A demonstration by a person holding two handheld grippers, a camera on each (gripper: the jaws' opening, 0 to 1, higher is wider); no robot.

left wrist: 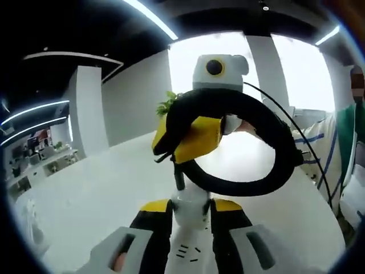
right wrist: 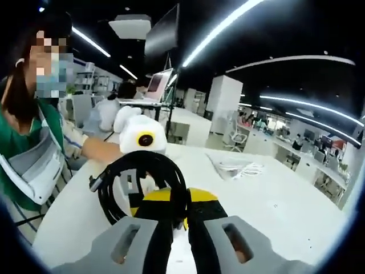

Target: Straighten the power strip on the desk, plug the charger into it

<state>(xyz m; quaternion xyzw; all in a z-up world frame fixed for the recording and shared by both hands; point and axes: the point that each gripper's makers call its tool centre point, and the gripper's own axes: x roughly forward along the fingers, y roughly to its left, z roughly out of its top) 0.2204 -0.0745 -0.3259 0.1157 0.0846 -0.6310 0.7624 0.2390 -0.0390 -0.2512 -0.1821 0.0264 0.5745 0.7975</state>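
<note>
Both grippers hold the power strip above the table (right wrist: 274,200): the left gripper (left wrist: 191,214) clamps its white body (left wrist: 191,208); the right gripper (right wrist: 171,220) pinches the black cable loop (right wrist: 142,171); it seems straightening is underway, so next lay it flat.

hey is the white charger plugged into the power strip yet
Cannot tell. The left hand-held gripper clamps the white charger above the power strip; their contact is hidden.

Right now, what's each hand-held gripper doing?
Left hand-held gripper: shut on the white charger.
Right hand-held gripper: shut on the black cable.
</note>
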